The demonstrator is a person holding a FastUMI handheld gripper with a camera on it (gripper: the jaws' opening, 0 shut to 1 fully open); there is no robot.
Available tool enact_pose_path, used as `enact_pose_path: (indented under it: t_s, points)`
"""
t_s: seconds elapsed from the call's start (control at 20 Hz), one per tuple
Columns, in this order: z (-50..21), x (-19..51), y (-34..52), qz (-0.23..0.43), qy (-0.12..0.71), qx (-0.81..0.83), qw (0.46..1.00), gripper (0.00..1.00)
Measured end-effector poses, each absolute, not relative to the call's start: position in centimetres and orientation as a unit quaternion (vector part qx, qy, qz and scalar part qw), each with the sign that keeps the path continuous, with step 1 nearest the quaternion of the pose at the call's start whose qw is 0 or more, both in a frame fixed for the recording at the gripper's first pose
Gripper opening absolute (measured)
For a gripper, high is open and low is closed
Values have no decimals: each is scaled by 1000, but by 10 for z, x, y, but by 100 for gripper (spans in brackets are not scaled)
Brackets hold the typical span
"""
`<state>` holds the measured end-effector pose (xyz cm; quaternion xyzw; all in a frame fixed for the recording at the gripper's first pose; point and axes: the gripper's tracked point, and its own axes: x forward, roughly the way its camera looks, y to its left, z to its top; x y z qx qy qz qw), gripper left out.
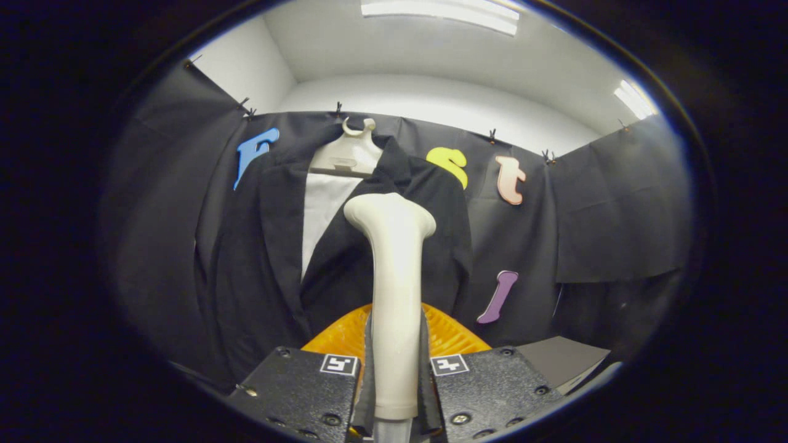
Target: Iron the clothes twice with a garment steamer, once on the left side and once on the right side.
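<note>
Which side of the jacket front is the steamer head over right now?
The steamer, clamped between the tongs, has its head over the jacket's front panel right of the white opening; the other panel lies uncovered.

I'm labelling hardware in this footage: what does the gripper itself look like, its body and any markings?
The gripper has two blocky dark plates with a rough, speckled texture, one on each side, fastened with round screws. Each plate carries a small square black-and-white tag at its inner front corner. Thin dark fingers run forward from between the plates.
</note>
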<state>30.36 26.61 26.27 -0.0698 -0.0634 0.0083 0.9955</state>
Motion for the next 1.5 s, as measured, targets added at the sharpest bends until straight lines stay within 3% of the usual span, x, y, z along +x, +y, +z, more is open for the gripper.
enact_pose_path:
  t_s: [1.5]
  points:
    - [58,225,263,59,103,-128,985,30]
